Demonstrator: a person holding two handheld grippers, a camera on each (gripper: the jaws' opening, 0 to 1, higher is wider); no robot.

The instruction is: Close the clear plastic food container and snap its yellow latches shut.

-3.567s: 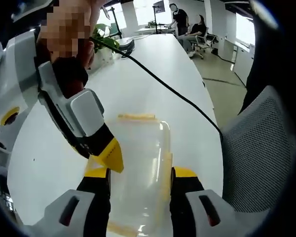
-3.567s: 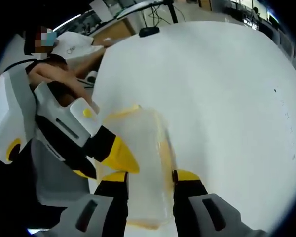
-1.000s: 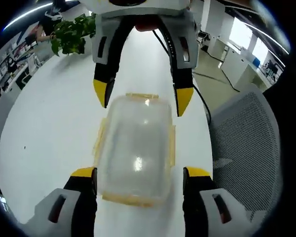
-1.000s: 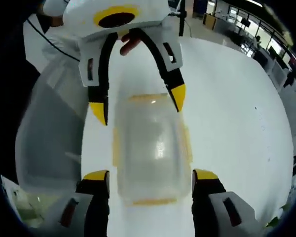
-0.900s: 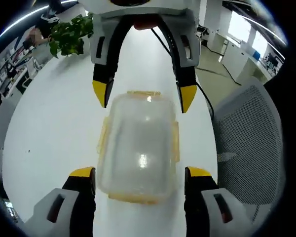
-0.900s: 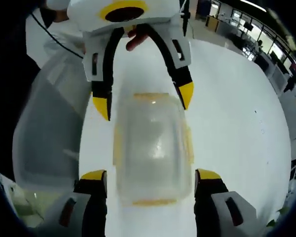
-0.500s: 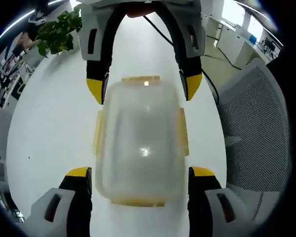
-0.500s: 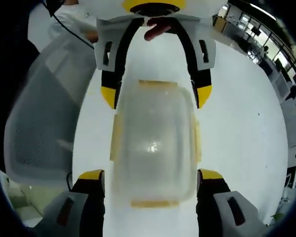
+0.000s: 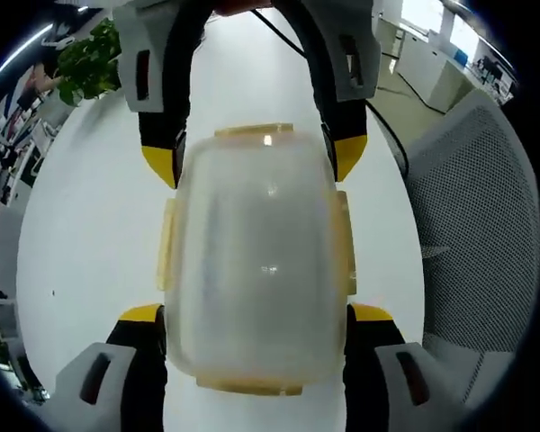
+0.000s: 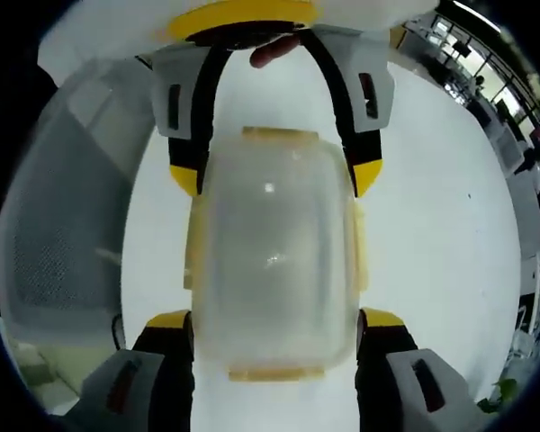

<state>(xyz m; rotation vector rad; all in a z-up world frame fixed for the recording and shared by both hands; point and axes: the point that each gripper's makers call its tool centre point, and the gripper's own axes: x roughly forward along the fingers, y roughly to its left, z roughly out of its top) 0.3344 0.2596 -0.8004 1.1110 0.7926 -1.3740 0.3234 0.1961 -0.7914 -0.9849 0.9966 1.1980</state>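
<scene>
A clear plastic food container [image 9: 256, 261] with its lid on lies on the white table [image 9: 90, 198], and yellow latches [image 9: 166, 245] stick out along its sides and ends. My left gripper [image 9: 256, 315] is open, its yellow-tipped jaws standing either side of the container's near end. The right gripper [image 9: 254, 160] reaches in from the top, open, straddling the far end. In the right gripper view the same container [image 10: 274, 261] sits between my right gripper [image 10: 274, 320] below and the left gripper [image 10: 275, 176] above, with a jaw close to each corner.
A grey mesh chair [image 9: 472, 225] stands beside the table's edge, seen also as the mesh chair [image 10: 63, 225] in the right gripper view. A black cable [image 9: 382, 126] runs over the table. A green plant [image 9: 85, 63] stands at the far end.
Both cameras have come closer to the container, which looks larger. Each gripper's jaws now stand beside the container's ends rather than short of them. The container has stayed on the table.
</scene>
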